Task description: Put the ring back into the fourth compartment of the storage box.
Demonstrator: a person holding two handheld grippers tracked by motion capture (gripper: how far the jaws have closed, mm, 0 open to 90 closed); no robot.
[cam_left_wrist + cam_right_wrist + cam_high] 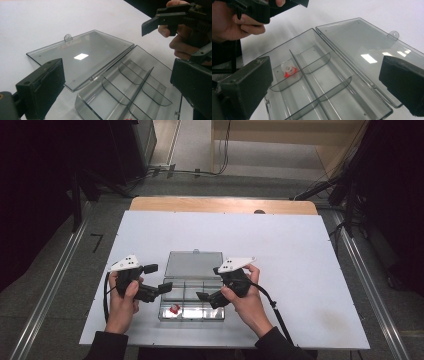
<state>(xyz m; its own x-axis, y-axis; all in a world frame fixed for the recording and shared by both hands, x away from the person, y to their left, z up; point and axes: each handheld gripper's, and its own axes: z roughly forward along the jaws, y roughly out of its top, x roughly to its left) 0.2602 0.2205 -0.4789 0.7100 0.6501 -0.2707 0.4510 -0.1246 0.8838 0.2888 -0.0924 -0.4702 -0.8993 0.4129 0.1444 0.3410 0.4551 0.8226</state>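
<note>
On the white table a clear plastic box lies near the front edge, between the two hands. Its lid is folded back flat on the far side, so the compartments are open from above. A small red and white piece sits in the near left compartment; it is too small to tell what it is.

The left gripper hovers at the left edge of the box, its jaws spread with nothing between them. The right gripper is at the right edge, partly over the box, and its jaws are also wide apart and empty.

Much free table remains to the right, to the left and behind the lid. In front of the box only a narrow strip is left before the table edge.

In the left gripper view the near compartments are cut off at the bottom. The thin dividers are transparent and hard to follow.
</note>
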